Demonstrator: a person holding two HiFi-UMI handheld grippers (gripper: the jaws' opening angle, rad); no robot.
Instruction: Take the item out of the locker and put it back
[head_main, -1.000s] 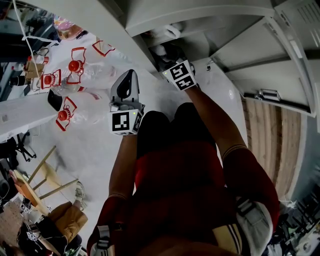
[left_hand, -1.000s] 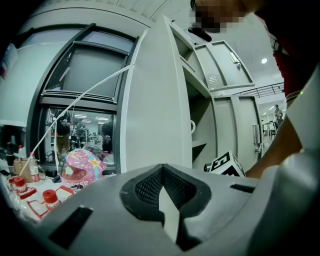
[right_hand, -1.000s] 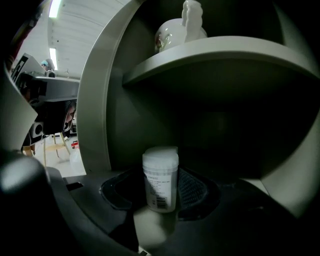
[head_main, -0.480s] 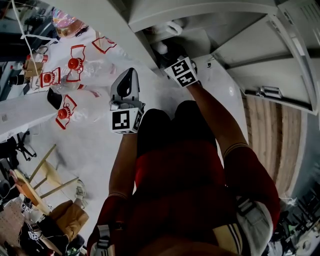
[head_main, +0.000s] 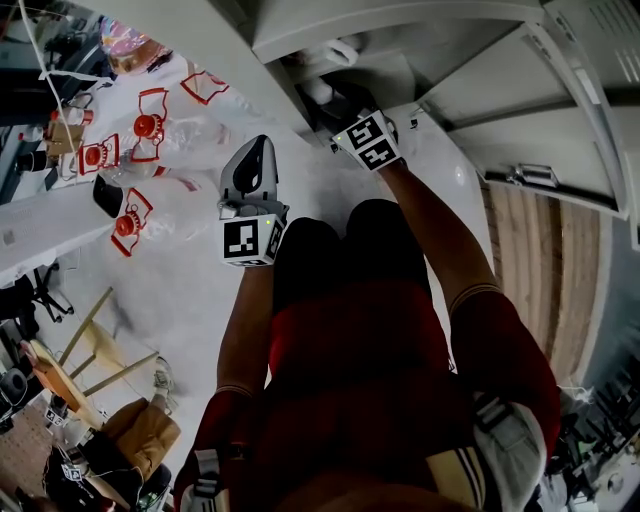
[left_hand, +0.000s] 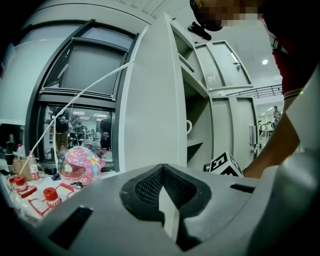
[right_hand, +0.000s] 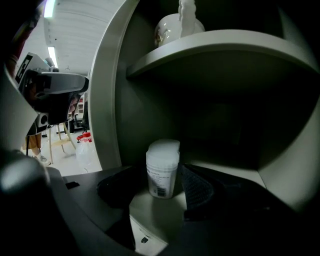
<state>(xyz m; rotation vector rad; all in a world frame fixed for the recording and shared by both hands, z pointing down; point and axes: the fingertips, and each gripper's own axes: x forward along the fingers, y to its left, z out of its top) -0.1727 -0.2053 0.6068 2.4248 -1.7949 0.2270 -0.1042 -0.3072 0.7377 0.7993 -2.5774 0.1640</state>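
Note:
A small white plastic jar (right_hand: 162, 169) with a barcode label stands upright on the locker's lower shelf (right_hand: 225, 172). My right gripper (right_hand: 164, 186) reaches into the locker and its jaws are opening. The jar stands between them with a thin gap on each side. In the head view only this gripper's marker cube (head_main: 367, 141) shows at the locker's mouth, and the jar is hidden there. My left gripper (head_main: 256, 150) hangs outside the locker to the left, shut and empty, and also shows as the left gripper (right_hand: 55, 92) in the right gripper view.
A white mug (right_hand: 172, 25) sits on the shelf above the jar. The open locker door (head_main: 540, 130) stands to the right. Clear bottles with red caps (head_main: 140, 130) lie on the pale floor at the left, near a pink patterned ball (left_hand: 80, 164).
The right gripper's marker cube has shifted a little up and right, deeper toward the locker. The left gripper has hardly moved.

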